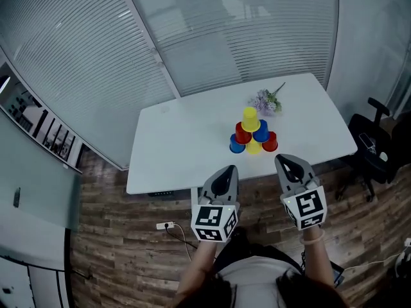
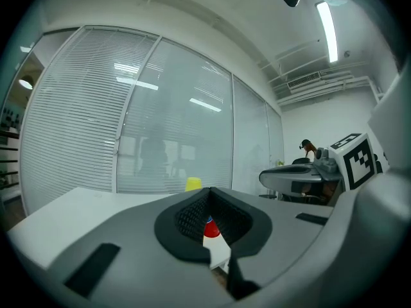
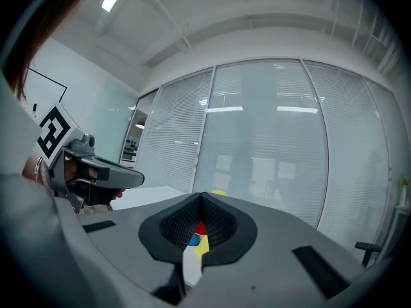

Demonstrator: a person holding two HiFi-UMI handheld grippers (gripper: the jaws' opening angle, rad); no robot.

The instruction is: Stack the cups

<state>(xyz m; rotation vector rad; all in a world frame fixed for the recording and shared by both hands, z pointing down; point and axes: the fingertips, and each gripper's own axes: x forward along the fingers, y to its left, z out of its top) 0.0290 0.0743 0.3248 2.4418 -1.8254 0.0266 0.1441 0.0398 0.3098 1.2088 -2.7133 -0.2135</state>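
On the white table point(image 1: 186, 146) stands a pyramid of cups: a yellow cup point(image 1: 250, 117) on top, a red cup point(image 1: 242, 133) and a blue cup point(image 1: 261, 131) under it, and a blue, a yellow and a red cup in the bottom row. My left gripper point(image 1: 226, 172) and right gripper point(image 1: 282, 162) hover off the table's near edge, both shut and empty, pointing at the pyramid. In the left gripper view the left gripper point(image 2: 209, 194) has the yellow cup point(image 2: 193, 184) just above its tips. In the right gripper view the right gripper point(image 3: 202, 196) hides most of the cups.
A small bunch of purple flowers point(image 1: 265, 101) lies behind the pyramid. A black office chair point(image 1: 372, 146) stands at the table's right end. Glass walls with blinds run behind the table. Wooden floor lies below the grippers.
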